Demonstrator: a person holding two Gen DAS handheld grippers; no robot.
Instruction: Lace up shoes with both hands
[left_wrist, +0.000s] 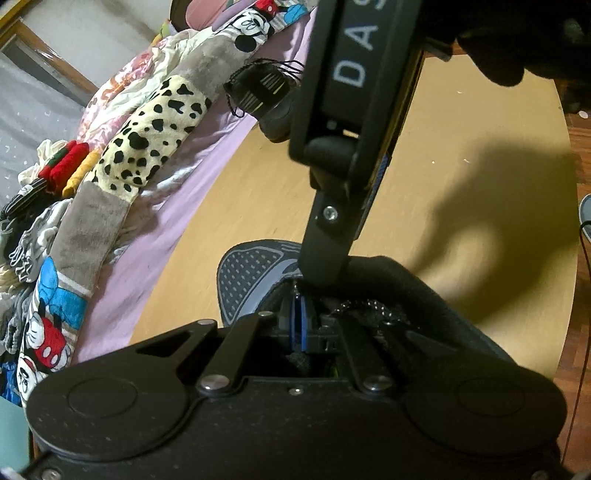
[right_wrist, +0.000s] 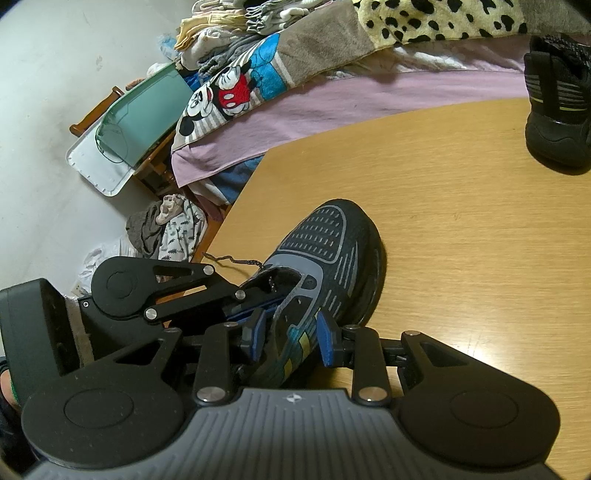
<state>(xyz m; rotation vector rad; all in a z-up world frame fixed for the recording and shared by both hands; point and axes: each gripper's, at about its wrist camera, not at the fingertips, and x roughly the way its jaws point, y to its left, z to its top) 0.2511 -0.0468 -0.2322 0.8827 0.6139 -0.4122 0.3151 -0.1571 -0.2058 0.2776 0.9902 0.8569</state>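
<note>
Shoe (right_wrist: 325, 266) lying on the wooden table (right_wrist: 461, 229), lower centre of the right wrist view, toe aimed toward the upper right, long axis running from lower left up to the toe. Dark mesh upper with grey printed dashes, thick black sole, blue-green and yellow stripes low on the side. Thin dark lace (right_wrist: 236, 261) trailing from the throat toward the table's left edge.

Right gripper (right_wrist: 291, 334) straddling the shoe's side wall near the eyelets, blue pads on either side, pinching that wall. Left gripper (right_wrist: 258, 312) entering from the left of that view and reaching into the shoe's opening; in its own view, blue pads (left_wrist: 303, 325) pressed together, shut at the mouth of the shoe (left_wrist: 251, 280); cannot tell whether any lace is caught between them. Right gripper's black arm (left_wrist: 332, 206) crossing the upper centre of the left wrist view, coming down onto the padded collar.

Second shoe (right_wrist: 557, 99), black with pale stripes, standing at the table's far edge, upper right of the right wrist view.

Table pale, smooth, grained, rounded at the corner. Behind it, bed with a lilac sheet (right_wrist: 332, 107), a patchwork blanket (right_wrist: 280, 70) of cartoon-mouse, grey plush and spotted yellow panels, and heaped clothes (right_wrist: 229, 22). Green plastic lid (right_wrist: 147, 110) leaning on a wooden chair at upper left; pale floor with crumpled cloth (right_wrist: 166, 232).
</note>
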